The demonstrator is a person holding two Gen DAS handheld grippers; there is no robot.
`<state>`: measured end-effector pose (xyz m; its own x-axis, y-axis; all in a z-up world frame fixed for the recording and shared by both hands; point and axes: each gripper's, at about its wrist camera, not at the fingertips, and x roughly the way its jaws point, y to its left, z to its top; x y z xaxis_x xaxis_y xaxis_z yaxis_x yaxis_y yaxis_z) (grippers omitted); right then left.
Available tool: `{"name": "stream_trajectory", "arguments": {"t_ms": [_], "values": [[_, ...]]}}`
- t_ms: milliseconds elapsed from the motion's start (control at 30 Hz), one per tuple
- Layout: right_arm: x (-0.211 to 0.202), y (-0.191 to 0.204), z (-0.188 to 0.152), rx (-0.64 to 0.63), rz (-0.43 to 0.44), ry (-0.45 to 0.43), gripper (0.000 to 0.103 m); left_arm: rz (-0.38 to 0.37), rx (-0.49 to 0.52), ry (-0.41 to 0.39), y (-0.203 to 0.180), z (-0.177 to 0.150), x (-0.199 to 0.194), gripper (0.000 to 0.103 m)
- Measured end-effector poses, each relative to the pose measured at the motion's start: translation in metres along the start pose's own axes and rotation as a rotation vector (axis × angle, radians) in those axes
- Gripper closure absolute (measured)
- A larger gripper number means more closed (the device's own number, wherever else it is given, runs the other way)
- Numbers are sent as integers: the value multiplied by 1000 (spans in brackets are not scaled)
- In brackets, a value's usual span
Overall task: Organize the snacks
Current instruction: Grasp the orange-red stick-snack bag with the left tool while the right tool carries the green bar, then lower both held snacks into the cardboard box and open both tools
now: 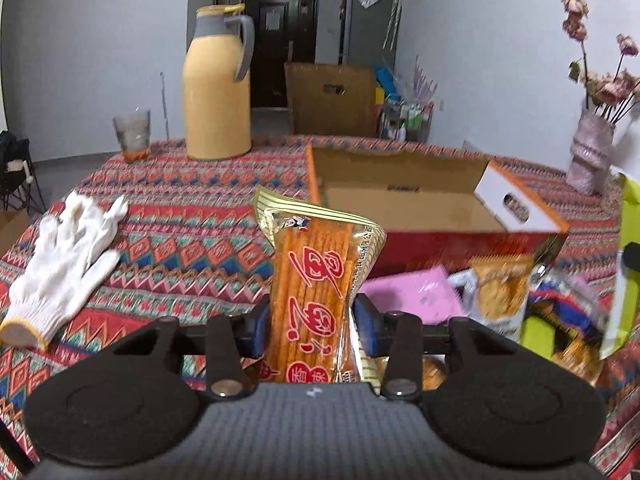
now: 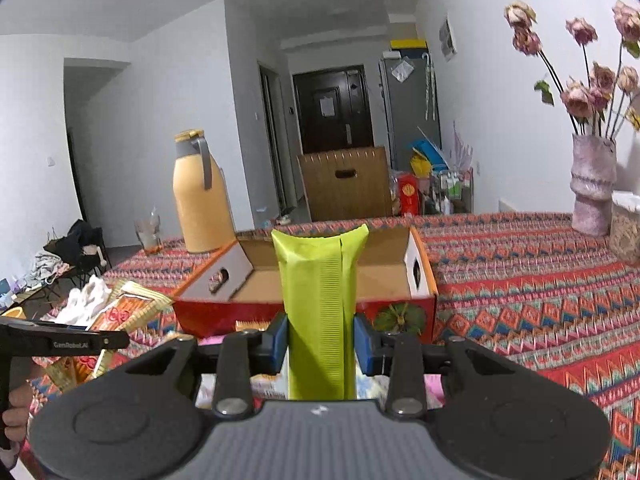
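Holding one snack in each claw — my left claw is clamped on an orange stick-snack packet, my right claw on a lime-green packet, both raised above the worktop just short of the cardboard box. Judging by its bare floor, nothing I can see is packed yet. Left to do — these two, plus the pink packet and the other bags heaped against the box's near wall.
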<state>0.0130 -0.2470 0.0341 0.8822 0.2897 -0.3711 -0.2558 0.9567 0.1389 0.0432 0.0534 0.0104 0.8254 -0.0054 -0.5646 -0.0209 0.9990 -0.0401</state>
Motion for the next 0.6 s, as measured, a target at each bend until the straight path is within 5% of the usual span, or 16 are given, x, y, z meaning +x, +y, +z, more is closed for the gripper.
{"name": "stream_trajectory", "arguments": {"t_ms": [300,600], "values": [[22,-3,44,-10,9,-71,70,-32,-6,-76,-22,42,5,60],[85,-18,87,13,-4,-45,70,-41,-22,-85,-42,85,33,60]]}}
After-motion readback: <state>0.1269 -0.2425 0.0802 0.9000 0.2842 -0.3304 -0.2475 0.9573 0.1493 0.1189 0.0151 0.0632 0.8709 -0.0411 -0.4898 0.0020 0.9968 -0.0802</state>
